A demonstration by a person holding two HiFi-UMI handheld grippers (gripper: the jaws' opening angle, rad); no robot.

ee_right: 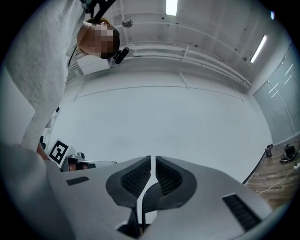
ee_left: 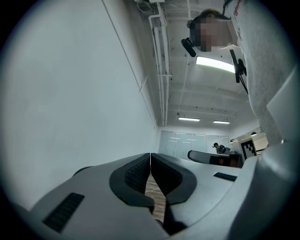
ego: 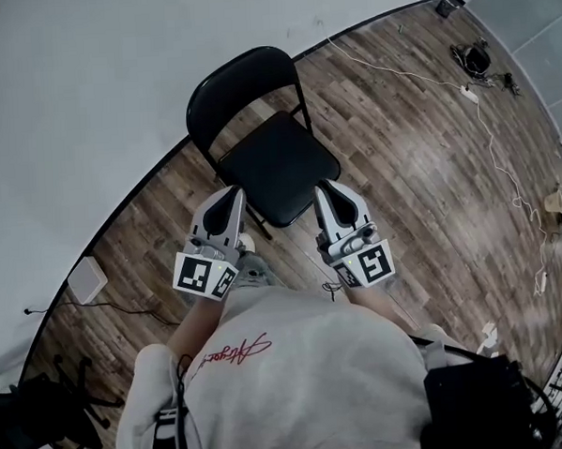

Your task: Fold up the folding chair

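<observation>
Chair [ego: 278, 167]: unfolded, upright on the wood floor [ego: 398, 119], close to the curved wall [ego: 86, 88]. Seat level and bare. Backrest on the wall side, front edge toward the person [ego: 298, 377].

Left gripper [ego: 233, 193]: held low in front of the chair, tip over the seat's left front corner as seen in the head view. Contact with the seat not determinable. Jaws clenched, pads pressed together, nothing between them. Same reading in the left gripper view [ee_left: 150, 159], with only a strip of floor visible below the closed pads and bare wall ahead.

Right gripper [ego: 324, 188]: level with the left one, tip over the seat's right front corner in the head view. Contact with the seat likewise not determinable. Jaws clenched, empty, with no more than a hairline between the pads in the right gripper view [ee_right: 153, 161]. Pointed at the blank wall, with a dark curved shape low behind the pads, not identifiable.

Seat front edge between the two tips. Marker cubes of both grippers turned up toward the head camera.

Cable [ego: 488, 133]: white, trailing across the floor at right, well apart from the chair.

Box [ego: 87, 279]: white, on the floor against the wall at left.

Office chair [ego: 37, 415]: black, at the lower left corner, well apart from the chair.
</observation>
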